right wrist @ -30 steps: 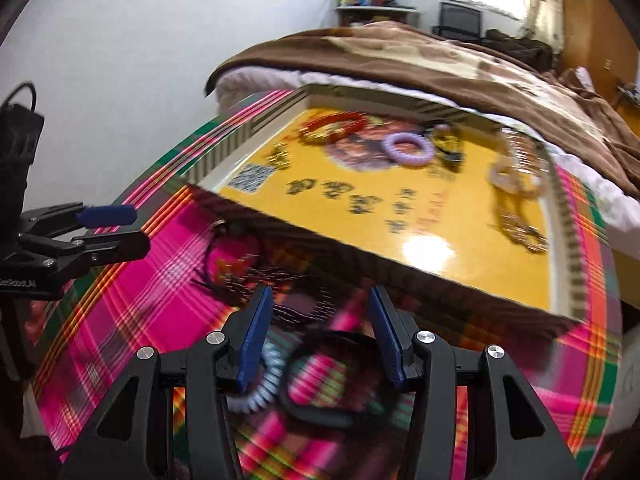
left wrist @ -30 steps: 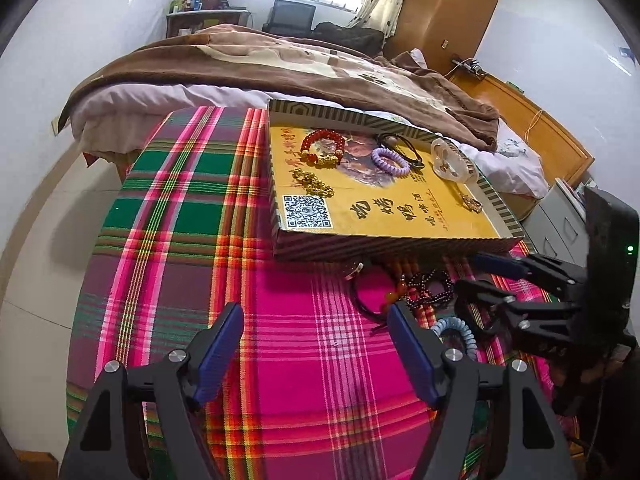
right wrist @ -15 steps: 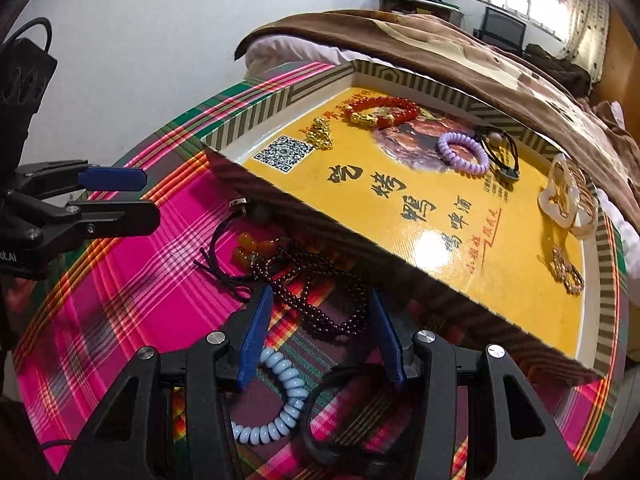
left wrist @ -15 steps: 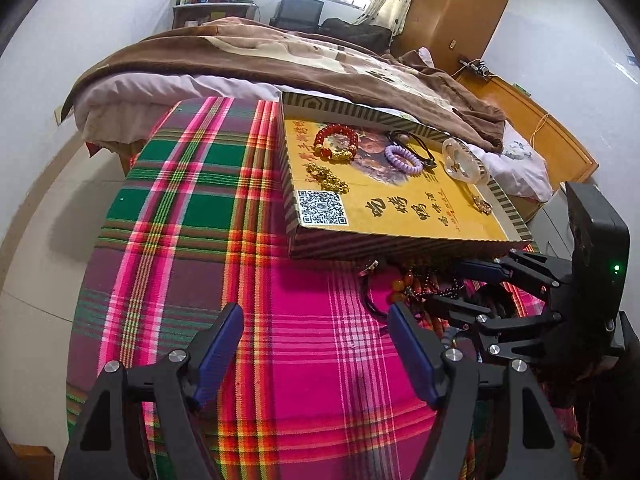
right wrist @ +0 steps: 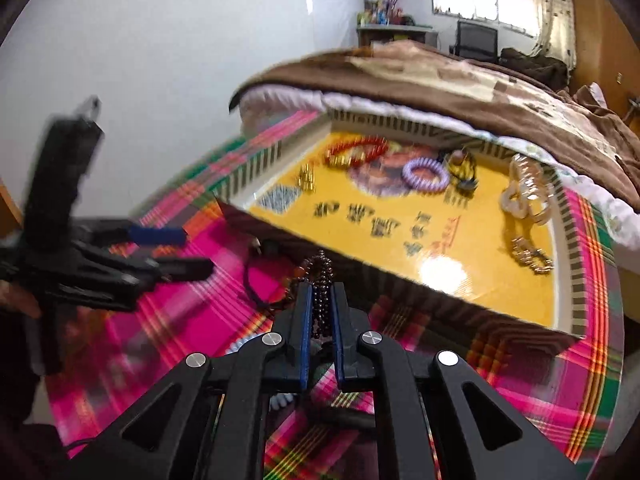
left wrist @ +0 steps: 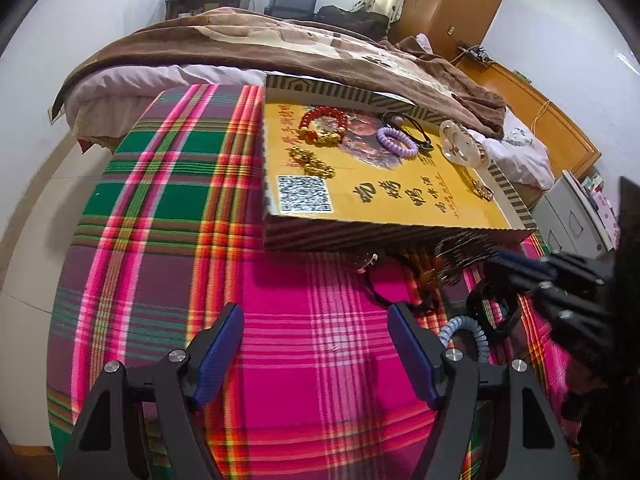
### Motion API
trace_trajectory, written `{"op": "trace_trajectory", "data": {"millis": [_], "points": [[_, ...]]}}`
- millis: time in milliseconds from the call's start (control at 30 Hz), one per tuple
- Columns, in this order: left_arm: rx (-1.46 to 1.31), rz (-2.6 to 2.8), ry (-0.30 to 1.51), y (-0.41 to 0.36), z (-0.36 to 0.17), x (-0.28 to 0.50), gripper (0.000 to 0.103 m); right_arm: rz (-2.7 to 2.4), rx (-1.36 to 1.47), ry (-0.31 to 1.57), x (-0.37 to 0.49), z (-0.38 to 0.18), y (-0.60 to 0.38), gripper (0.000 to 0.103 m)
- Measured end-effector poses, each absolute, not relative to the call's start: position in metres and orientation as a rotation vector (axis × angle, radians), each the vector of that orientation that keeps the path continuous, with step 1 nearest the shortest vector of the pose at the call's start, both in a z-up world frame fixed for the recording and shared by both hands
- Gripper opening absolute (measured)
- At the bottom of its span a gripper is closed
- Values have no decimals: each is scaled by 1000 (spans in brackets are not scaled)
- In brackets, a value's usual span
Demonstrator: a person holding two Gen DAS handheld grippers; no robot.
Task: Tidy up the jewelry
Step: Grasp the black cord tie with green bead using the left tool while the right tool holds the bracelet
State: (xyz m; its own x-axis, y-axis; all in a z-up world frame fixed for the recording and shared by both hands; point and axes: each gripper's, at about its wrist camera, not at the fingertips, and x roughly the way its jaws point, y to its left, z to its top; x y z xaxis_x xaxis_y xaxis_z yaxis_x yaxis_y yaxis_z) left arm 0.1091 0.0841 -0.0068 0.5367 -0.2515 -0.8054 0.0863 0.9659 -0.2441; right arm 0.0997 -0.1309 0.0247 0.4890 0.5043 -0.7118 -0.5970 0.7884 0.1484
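A yellow box lid [left wrist: 384,216] [right wrist: 472,268] on the plaid cloth holds a red bead bracelet [left wrist: 322,120], a purple coil band [left wrist: 396,142] [right wrist: 425,170], gold pieces [left wrist: 312,162] and a clear bangle [left wrist: 460,148]. In front of it lie a black cord [left wrist: 376,288], a light blue coil band [left wrist: 466,332] and a black ring [left wrist: 494,308]. My right gripper [right wrist: 320,300] is shut on a dark bead bracelet [right wrist: 320,280] and lifts it. My left gripper [left wrist: 316,328] is open and empty above the cloth.
The table under the plaid cloth [left wrist: 160,240] stands against a bed with a brown blanket [left wrist: 280,48]. A wooden cabinet [left wrist: 532,112] and grey drawers [left wrist: 576,220] are on the right. The white wall is on the left.
My right gripper has closed on the dark bead bracelet and raised it off the cloth. The left gripper has stayed open and shifted only slightly.
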Motion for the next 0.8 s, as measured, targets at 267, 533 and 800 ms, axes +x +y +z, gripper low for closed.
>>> {"op": "trace_trajectory", "data": {"millis": [267,533,800], "points": [[-161,-193,1002,60,-11,124,74,667,35,740,92,48,-165,9],[-70,-97,996,38,-15,139,74,638,76,703,80,56,-192,9],[20,-32,971,24,-20,143,65,628,96,693,78,57,-204,9]]}}
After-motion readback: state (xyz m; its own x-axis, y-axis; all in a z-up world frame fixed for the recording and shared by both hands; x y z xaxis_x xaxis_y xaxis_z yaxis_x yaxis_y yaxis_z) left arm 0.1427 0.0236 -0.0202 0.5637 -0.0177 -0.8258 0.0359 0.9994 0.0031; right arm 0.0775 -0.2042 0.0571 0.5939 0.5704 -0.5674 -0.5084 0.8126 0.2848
